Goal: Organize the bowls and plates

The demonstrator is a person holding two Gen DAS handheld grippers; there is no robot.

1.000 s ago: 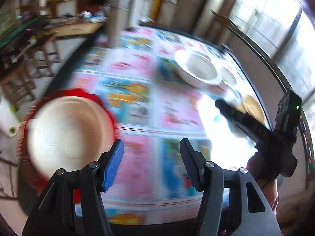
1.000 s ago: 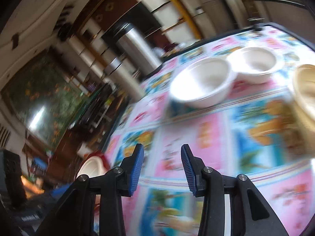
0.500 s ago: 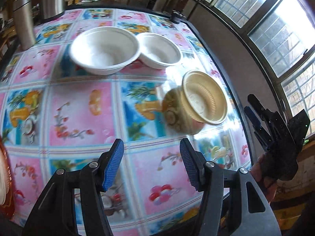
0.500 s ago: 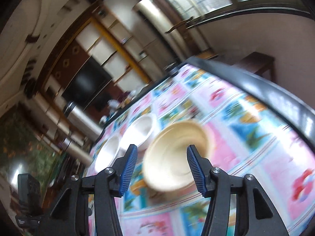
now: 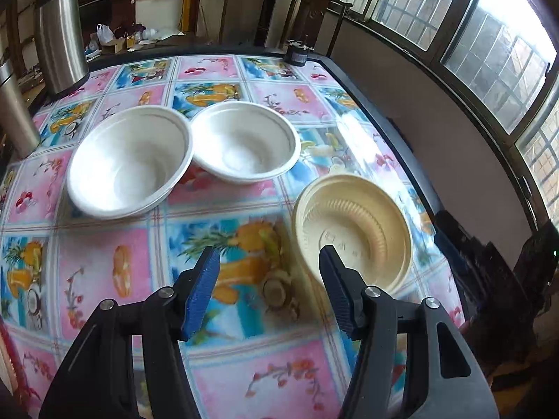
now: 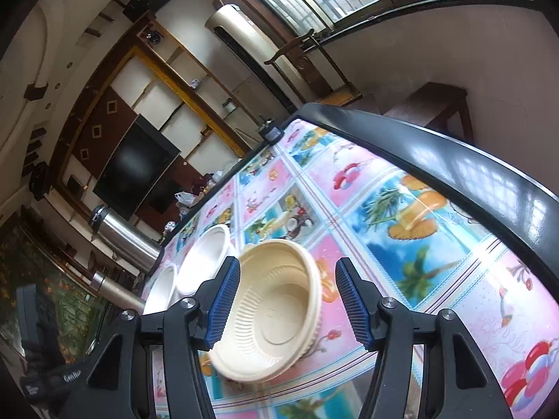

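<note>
Stacking has not begun: two white bowls sit rim to rim on the table, the cream bowl apart near its edge. Right tongs gape around that bowl; left tongs hang open, empty.

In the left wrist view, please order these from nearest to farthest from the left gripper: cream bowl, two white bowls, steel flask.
From the left gripper:
1. Cream bowl, just ahead, right.
2. Larger white bowl, ahead left, and smaller white bowl, centre: too close to call.
3. Steel flask, far left corner.
</note>
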